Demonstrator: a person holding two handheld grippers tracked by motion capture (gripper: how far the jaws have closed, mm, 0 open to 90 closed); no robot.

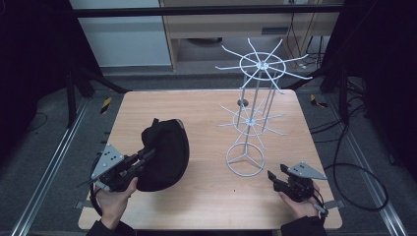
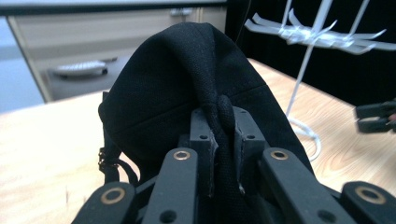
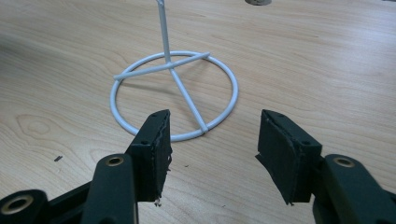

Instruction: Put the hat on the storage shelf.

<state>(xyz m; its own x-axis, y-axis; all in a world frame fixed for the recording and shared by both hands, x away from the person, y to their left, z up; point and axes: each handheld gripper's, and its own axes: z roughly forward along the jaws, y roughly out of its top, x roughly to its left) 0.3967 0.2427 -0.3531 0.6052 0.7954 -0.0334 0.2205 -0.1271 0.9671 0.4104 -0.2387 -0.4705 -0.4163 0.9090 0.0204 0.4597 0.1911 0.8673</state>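
While the left claw [image 2: 224,140] pinches the black fabric cap [image 1: 164,152], the right claw [image 3: 212,149] gapes, white wire rack [image 1: 251,118] unloaded.

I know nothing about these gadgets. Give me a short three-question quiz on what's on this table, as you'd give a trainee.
1. True or false: the left hand-held gripper is clamped on part of the black bag.
2. Multiple choice: the right hand-held gripper is A) open and holding nothing, B) shut on the rack's base ring, C) gripping the bag.
3. Fill in: the white wire rack stands on the wooden table to the bag's ____ in the high view.

Key: 1 true; 2 A; 3 right.
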